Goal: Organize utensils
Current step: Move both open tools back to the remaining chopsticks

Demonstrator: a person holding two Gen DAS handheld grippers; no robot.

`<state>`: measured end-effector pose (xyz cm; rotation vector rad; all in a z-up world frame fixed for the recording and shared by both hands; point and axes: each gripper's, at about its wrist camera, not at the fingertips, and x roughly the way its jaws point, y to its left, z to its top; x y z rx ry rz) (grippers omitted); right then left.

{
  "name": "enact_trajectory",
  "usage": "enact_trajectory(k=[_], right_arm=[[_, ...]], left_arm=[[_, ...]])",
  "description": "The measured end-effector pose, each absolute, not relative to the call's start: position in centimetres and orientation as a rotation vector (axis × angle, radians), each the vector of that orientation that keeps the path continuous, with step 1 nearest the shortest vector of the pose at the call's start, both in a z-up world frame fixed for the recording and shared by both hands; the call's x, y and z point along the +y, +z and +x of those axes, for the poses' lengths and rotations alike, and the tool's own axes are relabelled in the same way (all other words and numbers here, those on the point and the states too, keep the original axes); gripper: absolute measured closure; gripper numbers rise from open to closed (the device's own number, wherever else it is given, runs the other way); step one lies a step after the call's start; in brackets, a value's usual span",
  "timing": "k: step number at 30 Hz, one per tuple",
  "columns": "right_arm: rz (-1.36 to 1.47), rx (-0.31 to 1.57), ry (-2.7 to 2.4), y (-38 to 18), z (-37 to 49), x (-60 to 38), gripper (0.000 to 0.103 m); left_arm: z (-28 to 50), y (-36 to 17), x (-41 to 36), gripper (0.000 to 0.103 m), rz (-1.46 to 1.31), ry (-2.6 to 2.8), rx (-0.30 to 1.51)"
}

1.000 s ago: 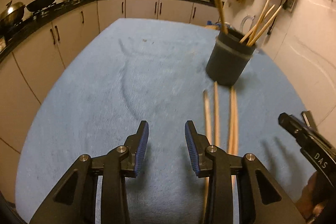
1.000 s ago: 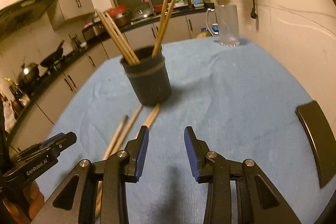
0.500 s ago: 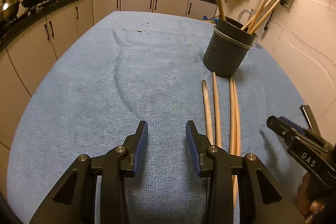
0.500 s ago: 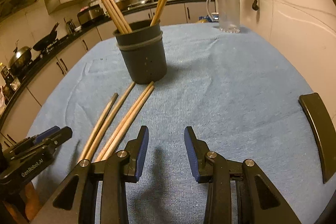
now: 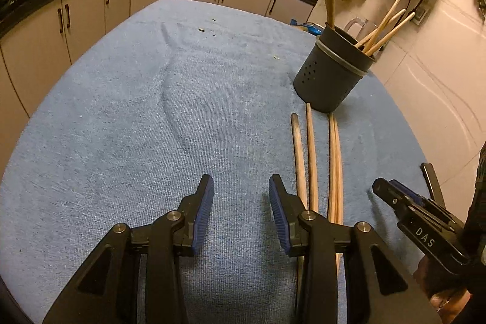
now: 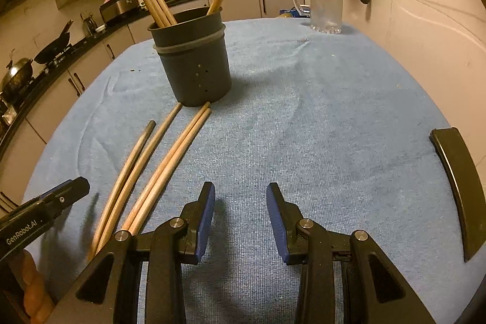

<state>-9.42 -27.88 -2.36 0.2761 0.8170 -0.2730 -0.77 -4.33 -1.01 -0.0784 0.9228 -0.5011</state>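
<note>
A dark grey perforated utensil holder (image 5: pixel 331 75) (image 6: pixel 194 66) stands upright on the blue cloth and holds several wooden chopsticks. Several more wooden chopsticks (image 5: pixel 313 160) (image 6: pixel 158 169) lie side by side on the cloth in front of it. My left gripper (image 5: pixel 240 202) is open and empty, just left of the lying chopsticks. My right gripper (image 6: pixel 240 208) is open and empty, just right of them. Each gripper's body shows at the edge of the other's view.
The table is covered by a blue towel (image 5: pixel 152 117). A clear glass mug (image 6: pixel 325 2) stands at the far right edge near the wall. A dark curved object (image 6: pixel 458 187) lies at the right edge. Kitchen counters with pans run along the left and back.
Both grippers have tilted down and drawn lower toward the cloth; the lying chopsticks now show more fully. Both stay open and empty.
</note>
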Motion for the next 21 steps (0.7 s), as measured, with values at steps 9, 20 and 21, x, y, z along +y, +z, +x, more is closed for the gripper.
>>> enact_trajectory(k=[9,20,21], right_arm=[[0.422,0.854,-0.202,-2.5,-8.7,-28.6,0.071],[0.502,0.916,-0.098,-2.5,-5.2,-27.2,0.085],[0.49,0.927,-0.094,-2.5,-4.9,-26.7,0.086]], left_arm=[[-0.7,-0.9,-3.7,0.066,-0.123,-0.51,0.927],[-0.7,-0.8,-3.5,0.066,-0.134,-0.515,0.919],[-0.7,-0.8,-3.5,0.066,-0.135,-0.517,0.92]])
